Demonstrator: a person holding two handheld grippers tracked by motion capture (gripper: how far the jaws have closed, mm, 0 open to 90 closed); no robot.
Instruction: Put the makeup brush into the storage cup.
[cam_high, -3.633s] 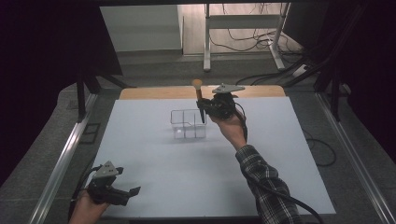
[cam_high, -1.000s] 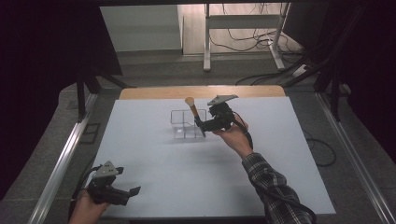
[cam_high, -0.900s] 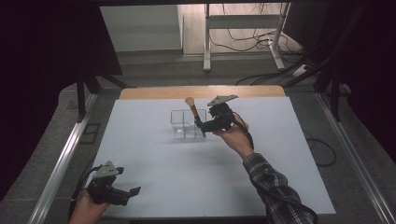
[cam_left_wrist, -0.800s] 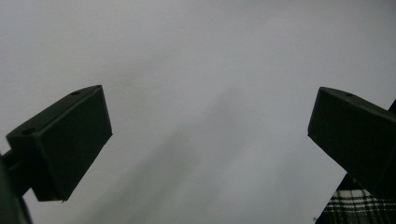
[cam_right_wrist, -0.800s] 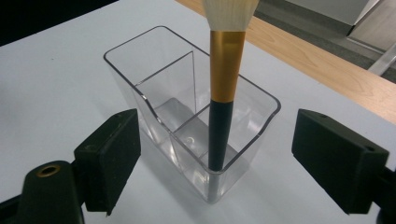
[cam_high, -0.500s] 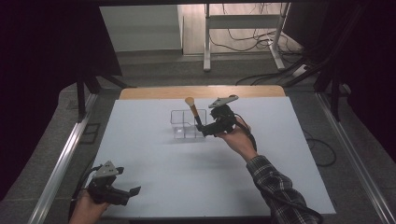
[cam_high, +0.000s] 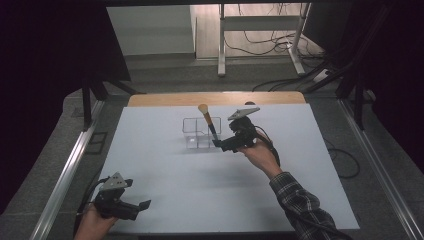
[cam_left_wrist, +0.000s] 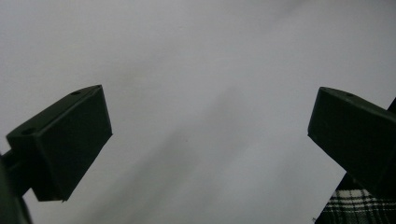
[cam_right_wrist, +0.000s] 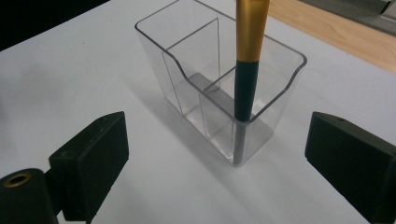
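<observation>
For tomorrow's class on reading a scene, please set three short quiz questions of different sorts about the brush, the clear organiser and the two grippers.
1. True or false: the right gripper is clamped on the makeup brush.
2. Multiple choice: the brush stands in the clear organiser (a) in a corner compartment nearest the right gripper, (b) flat across the rim, (c) on the table beside it.
3. Fill in: the left gripper, near the table's front-left edge, has its jaws ____.

Key: 1. False; its jaws are wide apart, clear of the brush. 2. (a). 3. Open, over the bare white table.
</observation>
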